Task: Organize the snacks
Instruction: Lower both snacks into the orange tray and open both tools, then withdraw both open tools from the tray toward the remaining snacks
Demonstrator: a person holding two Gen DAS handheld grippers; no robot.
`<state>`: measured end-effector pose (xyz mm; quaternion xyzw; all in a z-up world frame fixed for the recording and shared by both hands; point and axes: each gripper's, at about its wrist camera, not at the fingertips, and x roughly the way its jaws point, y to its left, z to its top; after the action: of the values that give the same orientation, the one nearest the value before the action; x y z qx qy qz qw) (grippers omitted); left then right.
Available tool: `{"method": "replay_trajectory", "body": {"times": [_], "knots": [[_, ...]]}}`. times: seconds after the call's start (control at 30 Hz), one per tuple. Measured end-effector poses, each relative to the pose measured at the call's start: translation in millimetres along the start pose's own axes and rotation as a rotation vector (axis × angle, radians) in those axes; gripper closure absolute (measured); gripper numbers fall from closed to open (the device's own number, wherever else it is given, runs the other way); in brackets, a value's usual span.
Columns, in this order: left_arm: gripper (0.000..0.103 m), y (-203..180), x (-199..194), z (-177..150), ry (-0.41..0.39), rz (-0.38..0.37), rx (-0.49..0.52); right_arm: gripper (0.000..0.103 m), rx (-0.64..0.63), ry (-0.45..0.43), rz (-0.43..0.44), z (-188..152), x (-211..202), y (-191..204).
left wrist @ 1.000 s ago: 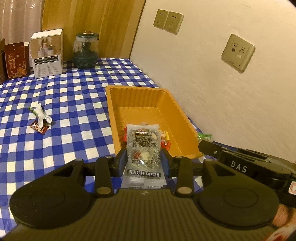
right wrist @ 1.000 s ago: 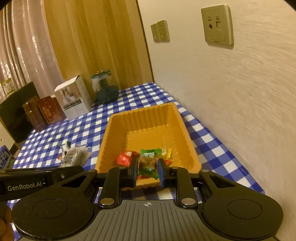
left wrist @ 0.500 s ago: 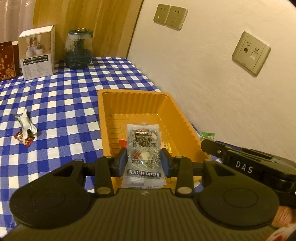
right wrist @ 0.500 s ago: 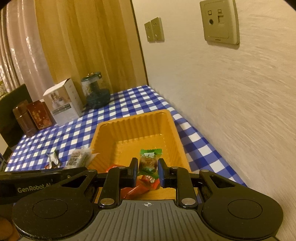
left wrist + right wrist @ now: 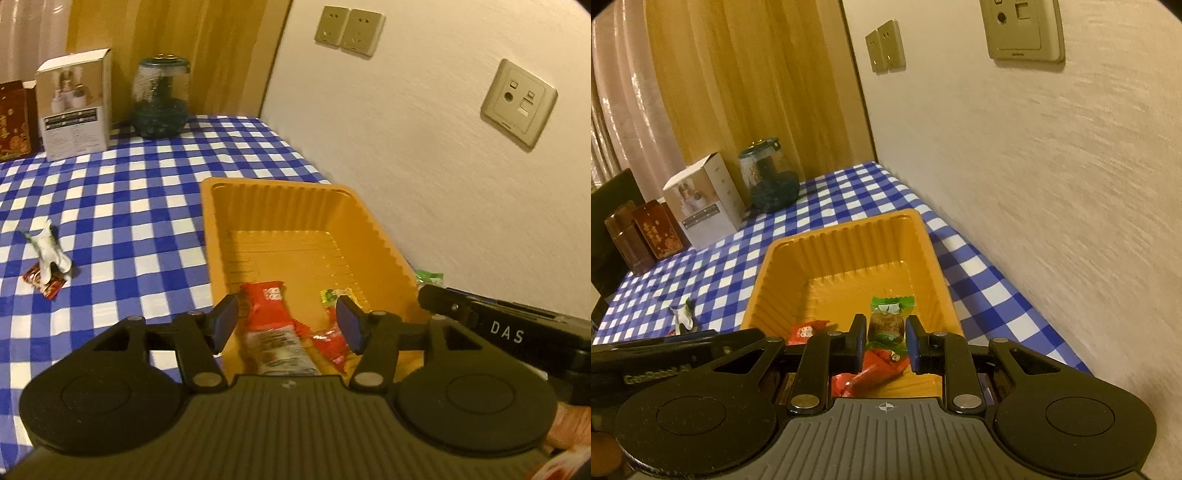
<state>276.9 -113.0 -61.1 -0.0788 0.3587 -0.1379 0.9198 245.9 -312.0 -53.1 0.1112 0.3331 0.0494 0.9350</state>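
Observation:
An orange ribbed tray (image 5: 280, 206) stands on the blue checked cloth beside the wall. My left gripper (image 5: 287, 319) hovers over its near end with its jaws opening; the pads touch nothing. Below them a grey snack packet (image 5: 277, 350) lies in the tray beside red packets (image 5: 266, 306). My right gripper (image 5: 885, 326) is shut on a green-wrapped candy (image 5: 888, 321) above the tray (image 5: 849, 243), over more red packets (image 5: 879, 369). A white wrapped sweet (image 5: 48, 251) and a small red packet (image 5: 44, 284) lie on the cloth to the left.
The wall with sockets (image 5: 519, 101) runs close along the tray's right side. At the back stand a white box (image 5: 75, 107), a glass jar (image 5: 160, 98) and dark red boxes (image 5: 646, 236). The right tool's black casing (image 5: 506, 334) sits just right of my left gripper.
The left jaws have spread and the grey packet has dropped from them into the tray. Both grippers have moved forward and lower over the tray; the right one still holds its candy.

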Motion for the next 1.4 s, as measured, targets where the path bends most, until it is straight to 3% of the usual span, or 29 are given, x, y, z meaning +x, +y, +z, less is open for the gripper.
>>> {"method": "replay_trajectory", "body": {"times": [0.43,0.53,0.57,0.6,0.67,1.0,1.4], "knots": [[0.048,18,-18,-14,-0.003,0.033,-0.051,0.08,-0.001,-0.001,0.026,0,0,7],[0.048,20,-20,-15,-0.005,0.036,-0.055,0.079,0.003,-0.007,0.07,0,1,8],[0.048,21,-21,-16,-0.005,0.035,-0.057,0.076,0.012,-0.007,0.08,0,2,7],[0.048,21,-22,-16,-0.006,0.036,-0.058,0.06,0.019,-0.009,0.078,0,2,7],[0.048,22,-25,-17,-0.007,0.037,-0.058,0.04,0.042,-0.025,0.073,0,-1,5],[0.048,25,-48,-26,-0.01,0.043,-0.073,0.04,0.085,-0.038,0.035,-3,-29,0],[0.044,27,-99,-37,-0.039,0.068,-0.078,0.04,0.064,-0.041,0.057,-13,-71,30]]}}
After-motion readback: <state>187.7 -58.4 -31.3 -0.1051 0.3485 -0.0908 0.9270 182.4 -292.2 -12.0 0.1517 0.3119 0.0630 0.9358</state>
